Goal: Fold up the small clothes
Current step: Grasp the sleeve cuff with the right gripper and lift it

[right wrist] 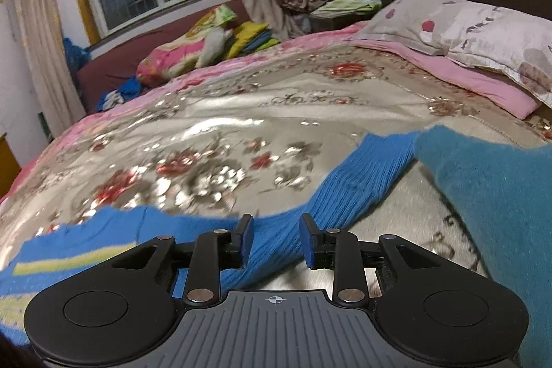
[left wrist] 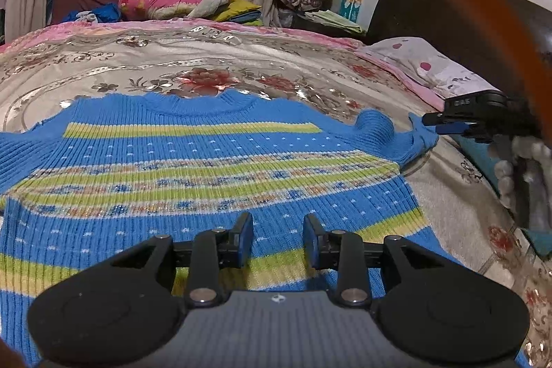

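Sleeve (right wrist: 362, 175) lies ahead of the right gripper (right wrist: 275, 242), whose narrow jaws seem empty, so pinch its cuff before folding inward.

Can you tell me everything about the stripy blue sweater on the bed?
The sweater is small and ribbed, knitted, bright blue with yellow-green stripes, white dots and bands of little coloured patterns. It has a round neck with a wavy edge. It lies spread flat, front up, on the shiny flowered bedspread. One plain blue sleeve stretches out, its end bunched, reaching a teal cloth. Both grippers hover over it, jaws open, gripping nothing.
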Demonstrator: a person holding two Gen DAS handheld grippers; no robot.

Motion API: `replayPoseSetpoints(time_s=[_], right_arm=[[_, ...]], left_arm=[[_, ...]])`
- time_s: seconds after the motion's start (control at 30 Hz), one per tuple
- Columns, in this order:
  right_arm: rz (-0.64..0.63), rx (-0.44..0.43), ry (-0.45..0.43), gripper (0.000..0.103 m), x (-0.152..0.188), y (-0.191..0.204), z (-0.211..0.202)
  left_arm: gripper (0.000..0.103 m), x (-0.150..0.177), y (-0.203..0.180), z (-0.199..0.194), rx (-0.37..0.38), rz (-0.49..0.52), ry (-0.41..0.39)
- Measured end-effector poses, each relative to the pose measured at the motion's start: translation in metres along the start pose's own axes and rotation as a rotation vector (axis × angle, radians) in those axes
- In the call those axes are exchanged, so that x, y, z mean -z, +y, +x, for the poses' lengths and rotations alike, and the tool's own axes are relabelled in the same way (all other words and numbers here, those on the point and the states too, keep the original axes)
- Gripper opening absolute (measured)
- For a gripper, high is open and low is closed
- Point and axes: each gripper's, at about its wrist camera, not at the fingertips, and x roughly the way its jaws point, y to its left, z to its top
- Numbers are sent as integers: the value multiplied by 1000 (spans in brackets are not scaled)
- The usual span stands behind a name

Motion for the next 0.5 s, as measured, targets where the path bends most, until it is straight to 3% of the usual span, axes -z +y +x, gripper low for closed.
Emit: replayPoseSetpoints(time_s=[0.4, 0.5], right_arm=[[24, 205, 64, 34, -29, -13, 62], [23, 221, 97, 35, -30, -16, 74]], left_arm=[[42, 2, -3, -2, 10, -1, -1], [42, 3, -3, -3, 12, -2, 1]])
